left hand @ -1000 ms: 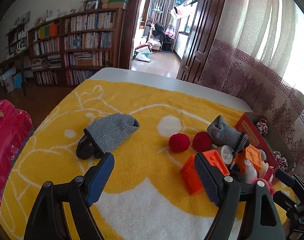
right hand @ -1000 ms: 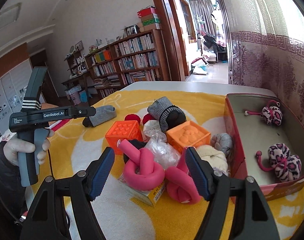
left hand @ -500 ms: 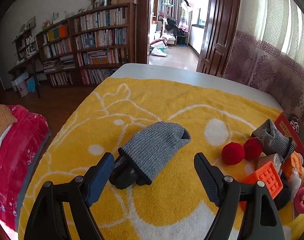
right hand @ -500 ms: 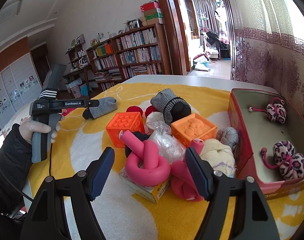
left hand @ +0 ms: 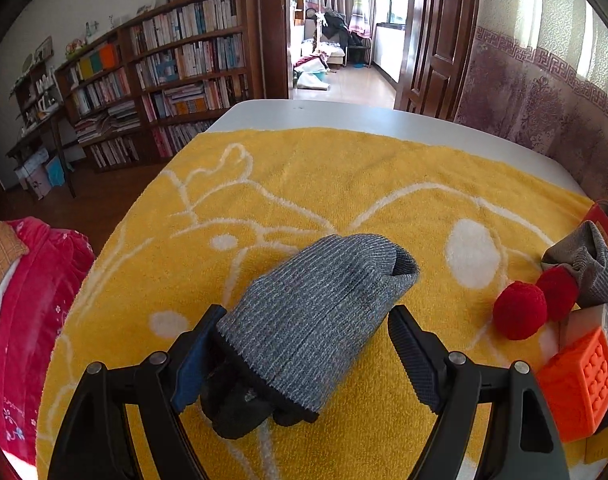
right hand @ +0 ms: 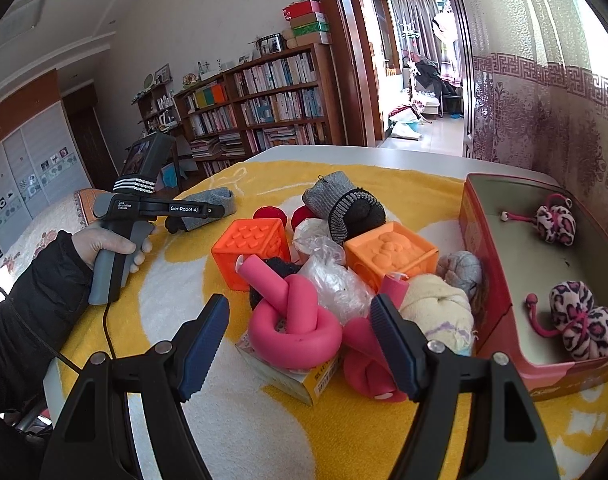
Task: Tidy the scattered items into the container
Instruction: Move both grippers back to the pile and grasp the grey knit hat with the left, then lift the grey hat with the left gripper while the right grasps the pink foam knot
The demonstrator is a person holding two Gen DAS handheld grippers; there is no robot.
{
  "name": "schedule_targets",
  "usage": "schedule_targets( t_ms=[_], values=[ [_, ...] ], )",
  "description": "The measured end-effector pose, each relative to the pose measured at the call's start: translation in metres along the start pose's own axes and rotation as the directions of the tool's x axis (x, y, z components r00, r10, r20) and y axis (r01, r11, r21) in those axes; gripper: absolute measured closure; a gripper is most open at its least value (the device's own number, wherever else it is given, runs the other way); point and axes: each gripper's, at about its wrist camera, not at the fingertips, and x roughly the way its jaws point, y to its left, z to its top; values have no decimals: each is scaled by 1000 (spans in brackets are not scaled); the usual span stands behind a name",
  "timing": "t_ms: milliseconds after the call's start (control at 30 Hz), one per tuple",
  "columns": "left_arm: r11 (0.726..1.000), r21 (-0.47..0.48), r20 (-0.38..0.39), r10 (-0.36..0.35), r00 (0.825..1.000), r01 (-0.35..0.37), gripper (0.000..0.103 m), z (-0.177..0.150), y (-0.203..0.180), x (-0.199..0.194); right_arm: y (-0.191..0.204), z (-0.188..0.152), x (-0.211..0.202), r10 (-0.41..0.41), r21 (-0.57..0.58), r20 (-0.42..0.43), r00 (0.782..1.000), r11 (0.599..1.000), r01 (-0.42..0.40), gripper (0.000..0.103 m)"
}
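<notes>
A rolled grey sock [left hand: 319, 312] with a black cuff lies on the yellow towel [left hand: 304, 184]. My left gripper [left hand: 305, 314] is open and straddles it, one finger on each side, with the right pad clear of the knit. The right wrist view shows this gripper [right hand: 214, 211] low over the sock [right hand: 220, 198]. My right gripper [right hand: 300, 304] hangs open above a knotted pink foam tube [right hand: 296, 320] and holds nothing. The red box [right hand: 487, 280] at the right holds two leopard-print hair ties [right hand: 579, 328].
A pile sits left of the box: two orange cubes [right hand: 252, 248], red pompoms [left hand: 519, 316], another grey sock [right hand: 343, 204], a plastic bag [right hand: 331, 280], a cream cloth bundle [right hand: 435, 308]. A red blanket [left hand: 28, 312] lies beyond the table's left edge.
My left gripper has swung left and come down until the grey sock sits between its fingers. The right gripper has stayed over the pink tube.
</notes>
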Motion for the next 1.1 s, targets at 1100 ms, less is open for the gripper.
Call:
schedule_targets(
  t_ms=[1100],
  values=[
    [978,-125,138,-147,979,165,47,-3,0,-55,7,-2,9,-20,-45,-23,1000,999,19,38]
  ],
)
